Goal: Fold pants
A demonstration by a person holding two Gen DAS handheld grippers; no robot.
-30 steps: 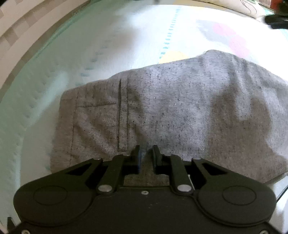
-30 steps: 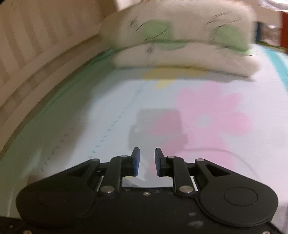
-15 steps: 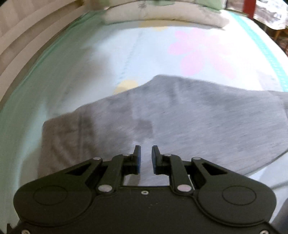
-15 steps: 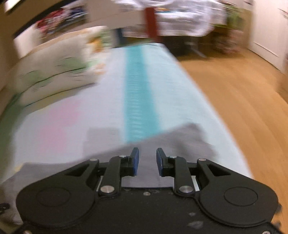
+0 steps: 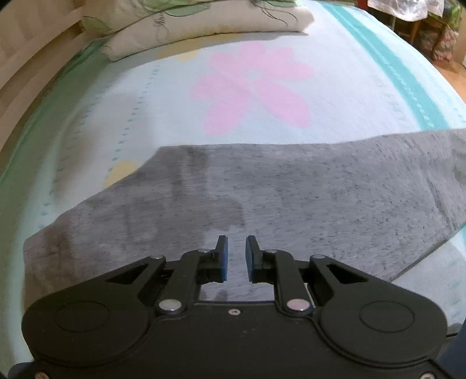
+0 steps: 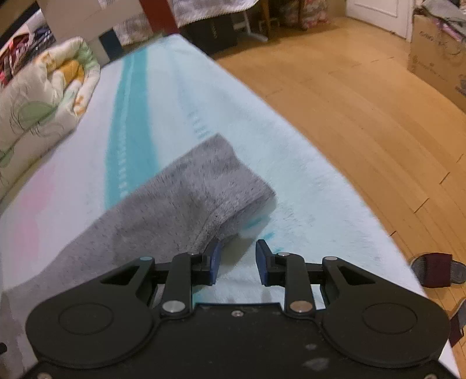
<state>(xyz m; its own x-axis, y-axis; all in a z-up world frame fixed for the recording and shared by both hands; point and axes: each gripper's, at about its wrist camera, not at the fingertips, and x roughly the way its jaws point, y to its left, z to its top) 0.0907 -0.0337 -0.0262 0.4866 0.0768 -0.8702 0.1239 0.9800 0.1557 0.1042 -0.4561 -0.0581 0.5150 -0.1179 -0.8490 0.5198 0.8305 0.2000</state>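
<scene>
Grey pants (image 5: 291, 189) lie flat across the light bed sheet (image 5: 87, 131), running from lower left to the right edge of the left wrist view. My left gripper (image 5: 236, 242) hovers over their middle, its blue pads a narrow gap apart with nothing between them. In the right wrist view the leg end of the pants (image 6: 227, 175) lies near the bed's edge. My right gripper (image 6: 239, 247) is just beside its hem, with the left fingertip at the cloth. Its jaws are opening, and only sheet shows between them.
A folded quilt and pillows (image 5: 189, 26) lie at the far end of the bed, seen again as the quilt (image 6: 43, 96). The bed edge drops to a wooden floor (image 6: 364, 102) on the right, where a slipper (image 6: 437, 269) and a cardboard box (image 6: 439, 55) stand.
The left gripper slid along the pants from the pocket end toward the legs. The right gripper swung from facing the pillows to the leg end at the bed's edge, and its jaws widened.
</scene>
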